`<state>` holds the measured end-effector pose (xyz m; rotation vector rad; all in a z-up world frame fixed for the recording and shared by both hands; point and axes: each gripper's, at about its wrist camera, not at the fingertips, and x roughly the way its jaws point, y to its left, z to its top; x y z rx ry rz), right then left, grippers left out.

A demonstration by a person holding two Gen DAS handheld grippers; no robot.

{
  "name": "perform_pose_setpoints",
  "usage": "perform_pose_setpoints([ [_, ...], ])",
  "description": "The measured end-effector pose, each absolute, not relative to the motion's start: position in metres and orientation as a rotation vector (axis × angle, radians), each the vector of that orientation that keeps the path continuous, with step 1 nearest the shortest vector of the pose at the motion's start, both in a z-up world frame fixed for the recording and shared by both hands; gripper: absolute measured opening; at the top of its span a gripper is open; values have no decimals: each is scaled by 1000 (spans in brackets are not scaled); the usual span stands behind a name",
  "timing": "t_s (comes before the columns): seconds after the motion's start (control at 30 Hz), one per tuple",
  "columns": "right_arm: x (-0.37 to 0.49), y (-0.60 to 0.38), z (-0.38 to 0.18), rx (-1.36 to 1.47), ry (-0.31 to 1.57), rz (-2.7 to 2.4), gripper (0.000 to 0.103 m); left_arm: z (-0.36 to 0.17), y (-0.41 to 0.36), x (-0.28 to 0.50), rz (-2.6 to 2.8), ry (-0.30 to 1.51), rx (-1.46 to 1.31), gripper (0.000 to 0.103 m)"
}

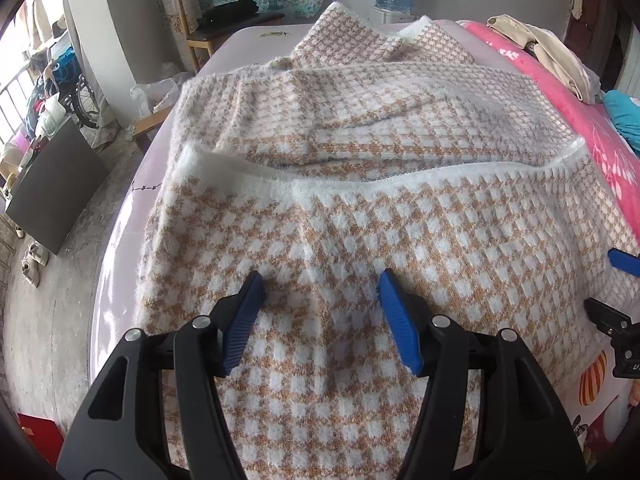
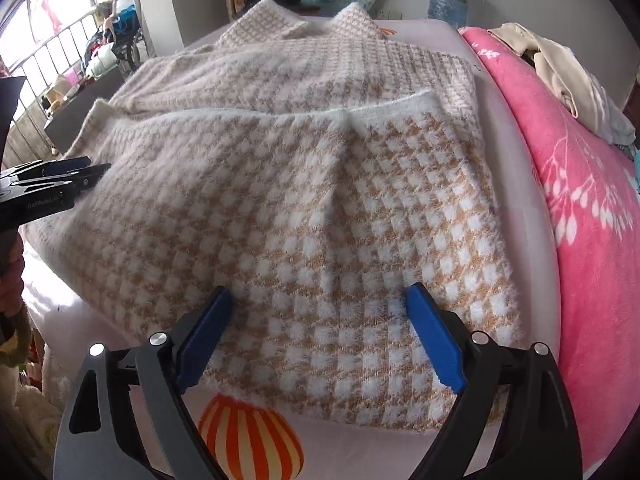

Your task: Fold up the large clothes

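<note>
Both the left gripper and right gripper hover with jaws wide and empty over the fuzzy tan-and-white checked knit garment folded on the bed, whose springy folded-over flap risks slipping open unpinned.

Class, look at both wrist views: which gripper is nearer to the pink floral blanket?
Right. The right gripper hovers over the checked sweater's end beside the pink floral blanket; the left gripper is over the sweater's far side, away from it.
</note>
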<state>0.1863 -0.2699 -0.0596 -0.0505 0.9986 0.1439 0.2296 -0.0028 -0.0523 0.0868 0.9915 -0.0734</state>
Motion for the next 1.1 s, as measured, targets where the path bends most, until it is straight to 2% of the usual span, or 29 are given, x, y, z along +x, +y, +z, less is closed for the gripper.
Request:
perform_pose_setpoints([
  [0.5, 186, -286, -24, 1, 943, 126, 87, -28, -19, 222, -27, 978, 137, 74],
  [1.1, 214, -272, -26, -12, 966, 136, 87, -33, -21, 235, -33, 987, 147, 76],
])
